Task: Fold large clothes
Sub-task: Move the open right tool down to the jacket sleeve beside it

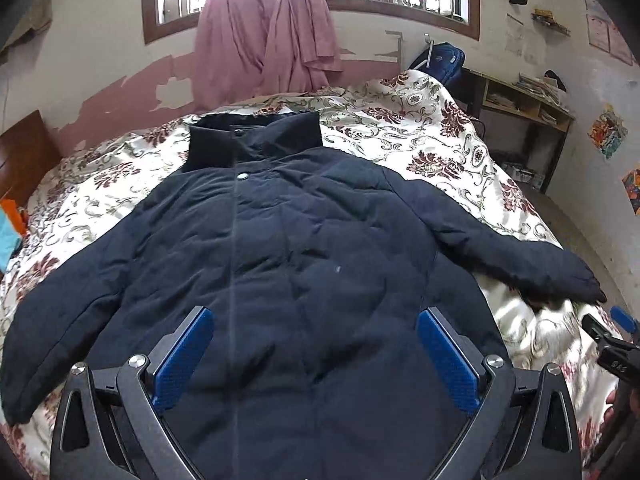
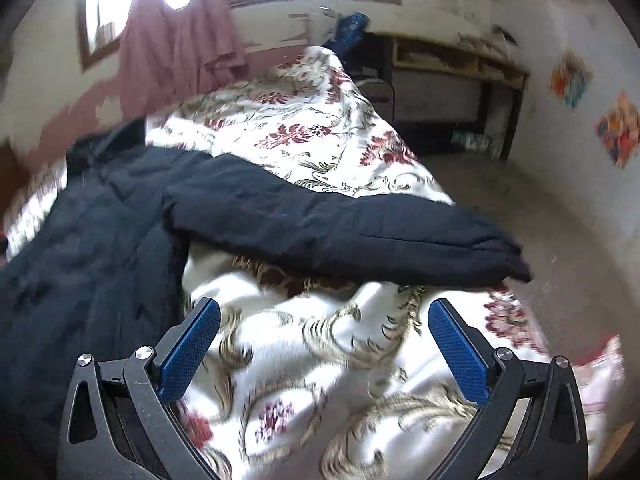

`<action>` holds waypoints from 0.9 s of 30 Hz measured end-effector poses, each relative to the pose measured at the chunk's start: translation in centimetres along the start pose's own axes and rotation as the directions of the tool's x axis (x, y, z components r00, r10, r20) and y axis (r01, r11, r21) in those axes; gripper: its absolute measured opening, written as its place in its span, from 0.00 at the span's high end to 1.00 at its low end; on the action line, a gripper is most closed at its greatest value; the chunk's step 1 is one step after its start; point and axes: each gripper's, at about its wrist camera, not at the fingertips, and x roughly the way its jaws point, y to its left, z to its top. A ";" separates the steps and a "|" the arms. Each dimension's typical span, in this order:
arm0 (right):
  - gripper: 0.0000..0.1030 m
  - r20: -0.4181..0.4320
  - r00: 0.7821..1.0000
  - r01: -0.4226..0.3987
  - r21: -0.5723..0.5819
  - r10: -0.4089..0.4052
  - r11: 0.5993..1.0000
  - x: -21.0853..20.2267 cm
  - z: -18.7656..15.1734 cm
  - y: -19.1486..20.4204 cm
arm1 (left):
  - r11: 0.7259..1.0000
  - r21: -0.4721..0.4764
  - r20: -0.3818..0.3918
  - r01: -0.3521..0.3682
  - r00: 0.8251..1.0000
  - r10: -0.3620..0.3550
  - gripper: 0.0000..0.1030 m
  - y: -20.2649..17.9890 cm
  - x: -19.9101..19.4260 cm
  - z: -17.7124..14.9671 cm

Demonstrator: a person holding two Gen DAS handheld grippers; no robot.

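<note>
Left gripper (image 1: 316, 354) gapes above jacket (image 1: 280, 264) on bedspread (image 1: 420, 128).

The quilted jacket (image 1: 280, 240) is matt dark cloth; the floral bedspread (image 2: 320, 360) is glossy, satin-like cloth.

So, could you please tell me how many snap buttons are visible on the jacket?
2. One snap sits on the collar; the other snap is just below it, at the top of the jacket placket. More may be hidden further down under the flap.
</note>
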 end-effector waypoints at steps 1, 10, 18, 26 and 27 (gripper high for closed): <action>0.01 -0.001 1.000 -0.015 0.050 0.015 0.999 0.7 0.0 -0.6 | 1.000 0.000 0.006 0.005 1.000 -0.005 0.00 -0.1 0.7 0.4; 0.01 0.008 0.995 -0.089 0.470 0.096 0.878 6.4 -1.5 -5.2 | 0.995 0.032 0.060 0.092 0.994 -0.094 0.00 -3.9 7.1 4.5; 0.20 0.062 0.998 -0.055 0.638 0.020 0.768 9.2 -2.1 -6.8 | 0.980 0.105 -0.060 0.172 0.984 -0.166 0.00 -9.6 14.5 5.2; 0.58 0.009 1.000 0.000 0.723 -0.009 0.691 12.6 -2.3 -8.4 | 0.974 0.194 -0.192 0.120 0.978 -0.082 0.00 -12.5 19.5 3.2; 0.62 0.007 1.000 0.001 0.727 -0.010 0.687 12.9 -2.4 -8.5 | 0.971 0.210 -0.189 0.113 0.979 -0.073 0.00 -12.7 19.7 2.9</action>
